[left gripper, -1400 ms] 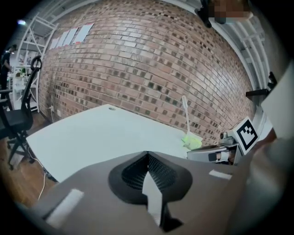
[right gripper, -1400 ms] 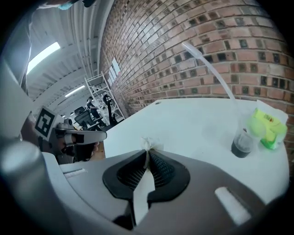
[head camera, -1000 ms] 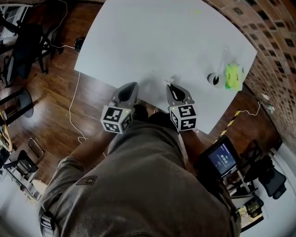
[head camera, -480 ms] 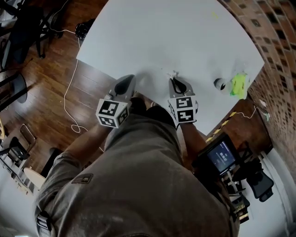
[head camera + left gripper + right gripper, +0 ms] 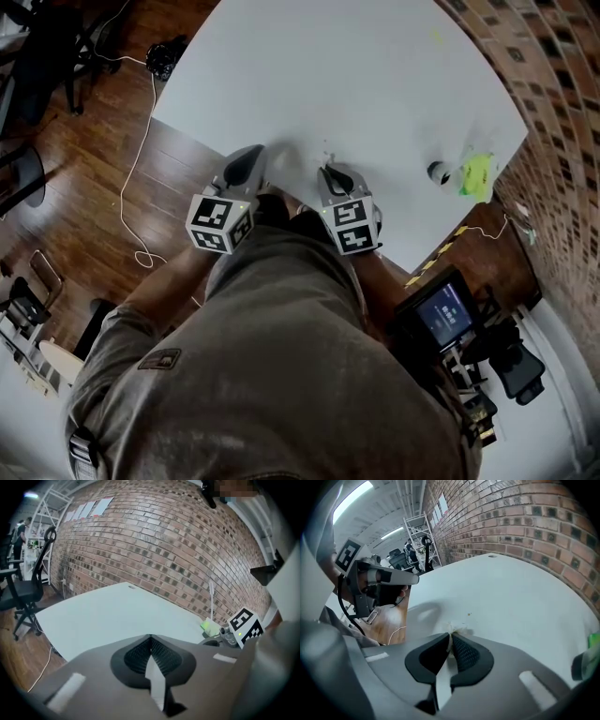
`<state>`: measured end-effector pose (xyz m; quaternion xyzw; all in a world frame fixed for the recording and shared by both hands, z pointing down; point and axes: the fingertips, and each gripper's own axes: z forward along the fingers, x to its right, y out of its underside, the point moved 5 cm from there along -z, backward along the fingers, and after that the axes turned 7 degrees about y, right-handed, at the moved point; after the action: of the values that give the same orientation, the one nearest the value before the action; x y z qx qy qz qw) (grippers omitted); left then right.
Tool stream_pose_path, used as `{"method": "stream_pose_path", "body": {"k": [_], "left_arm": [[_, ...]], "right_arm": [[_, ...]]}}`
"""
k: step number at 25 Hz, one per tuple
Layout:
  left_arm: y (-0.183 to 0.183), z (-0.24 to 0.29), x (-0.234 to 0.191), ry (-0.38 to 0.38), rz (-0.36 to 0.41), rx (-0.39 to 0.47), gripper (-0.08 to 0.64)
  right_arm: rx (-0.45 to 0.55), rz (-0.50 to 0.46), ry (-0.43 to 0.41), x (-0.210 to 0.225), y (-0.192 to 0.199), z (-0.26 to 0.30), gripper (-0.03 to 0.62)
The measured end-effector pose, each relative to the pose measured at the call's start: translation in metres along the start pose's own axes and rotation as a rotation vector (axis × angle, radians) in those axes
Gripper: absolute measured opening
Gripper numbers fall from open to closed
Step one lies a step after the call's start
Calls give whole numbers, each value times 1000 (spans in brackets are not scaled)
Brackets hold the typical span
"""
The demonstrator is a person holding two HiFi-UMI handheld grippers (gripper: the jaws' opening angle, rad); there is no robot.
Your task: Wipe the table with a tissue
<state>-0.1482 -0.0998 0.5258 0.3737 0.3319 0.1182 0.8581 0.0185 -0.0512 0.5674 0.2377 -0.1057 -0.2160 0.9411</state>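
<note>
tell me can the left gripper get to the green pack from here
Probably not directly: the right gripper, shut on the tissue, sits between the left gripper and the green pack, which lies at the table's far right edge.

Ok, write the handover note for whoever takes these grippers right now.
Left gripper: shut, empty, at the table's near edge.
Right gripper: shut on a small white tissue, low over the white table near its front edge.
Green packet and small round object sit by the right edge.
Done: tissue in grip; wiped area can't be told.
Left: wipe the top; a speck lies just ahead.
</note>
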Motion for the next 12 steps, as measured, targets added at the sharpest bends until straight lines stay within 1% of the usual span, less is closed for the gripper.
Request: {"method": "stream_pose_path", "body": {"k": [7,9,12], "left_arm": [[-8,1,-1,-6,2,17,2],[-10,1,-3,-6,3,22,2],[-14,-1,-6,-10,6,29,2]], "right_arm": [[11,52,115,57,-5,0,32],[12,62,138,66,-8,0,32],[6,48,143,66,-10,1,32]]}}
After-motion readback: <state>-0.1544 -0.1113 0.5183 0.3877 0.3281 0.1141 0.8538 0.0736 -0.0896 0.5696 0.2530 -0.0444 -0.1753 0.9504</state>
